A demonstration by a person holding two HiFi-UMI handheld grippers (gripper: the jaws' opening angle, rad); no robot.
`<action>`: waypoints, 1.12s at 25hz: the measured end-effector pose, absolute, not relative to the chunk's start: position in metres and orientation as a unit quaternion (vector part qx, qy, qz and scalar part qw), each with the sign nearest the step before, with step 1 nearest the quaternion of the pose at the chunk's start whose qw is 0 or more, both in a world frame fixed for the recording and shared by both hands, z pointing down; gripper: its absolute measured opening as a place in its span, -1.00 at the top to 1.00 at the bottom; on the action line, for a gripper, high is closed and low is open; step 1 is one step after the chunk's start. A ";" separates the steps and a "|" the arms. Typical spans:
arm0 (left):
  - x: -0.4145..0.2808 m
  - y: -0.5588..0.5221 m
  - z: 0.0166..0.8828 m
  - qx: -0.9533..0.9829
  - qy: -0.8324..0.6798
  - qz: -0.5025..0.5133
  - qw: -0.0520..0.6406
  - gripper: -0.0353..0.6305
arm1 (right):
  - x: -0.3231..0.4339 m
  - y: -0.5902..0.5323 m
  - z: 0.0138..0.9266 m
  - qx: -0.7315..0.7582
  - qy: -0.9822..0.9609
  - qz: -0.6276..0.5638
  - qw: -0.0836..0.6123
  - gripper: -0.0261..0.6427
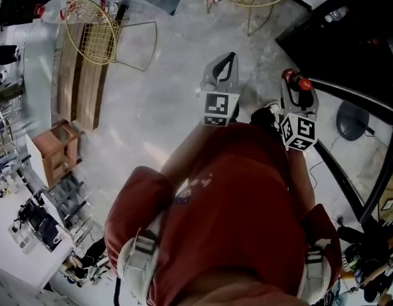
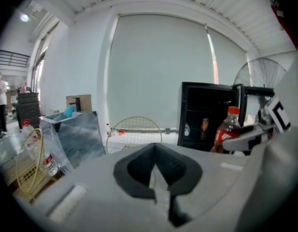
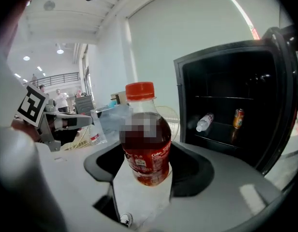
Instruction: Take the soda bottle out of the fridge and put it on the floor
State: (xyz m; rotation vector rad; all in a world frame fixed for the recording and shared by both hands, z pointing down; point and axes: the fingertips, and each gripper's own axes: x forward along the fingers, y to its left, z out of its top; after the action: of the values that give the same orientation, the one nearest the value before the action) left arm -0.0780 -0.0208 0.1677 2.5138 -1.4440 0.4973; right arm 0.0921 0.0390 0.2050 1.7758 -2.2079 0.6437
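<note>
Right gripper view: soda bottle (image 3: 145, 144) upright, cap (image 3: 140, 91) up.

A person in a red shirt (image 1: 235, 196) held both grippers over the grey floor (image 1: 164, 88). The left gripper (image 1: 226, 61) had its tips together; the right gripper (image 1: 297, 93) gripped a red-capped bottle (image 1: 303, 83). A black fridge (image 1: 356, 43) stood beyond, with wire chairs (image 1: 94, 30) and a wooden stool (image 1: 59, 148) at left

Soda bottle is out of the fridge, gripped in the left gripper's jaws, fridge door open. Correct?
Wrong gripper. The soda bottle is gripped in the right gripper's jaws, as the right gripper view shows; the left gripper is empty. The rest holds: it is out of the fridge, whose door stands open.
</note>
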 end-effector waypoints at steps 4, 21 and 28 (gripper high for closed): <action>-0.101 -0.016 0.157 0.839 -0.511 0.159 0.100 0.90 | 0.075 0.036 0.195 0.587 -0.771 0.217 0.115 0.04; -0.145 -0.023 0.139 0.767 -0.615 0.156 0.098 0.90 | 0.036 -0.009 0.208 0.470 -0.849 0.209 0.120 0.04; -0.143 -0.001 0.177 0.763 -0.617 0.152 0.120 0.90 | 0.021 0.005 0.241 0.456 -0.855 0.206 0.137 0.05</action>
State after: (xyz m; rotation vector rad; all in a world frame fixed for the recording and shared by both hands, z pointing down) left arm -0.1430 -0.0005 0.1773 2.2277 -1.8028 0.4445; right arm 0.0210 0.0054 0.2410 1.3198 -2.4747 0.5974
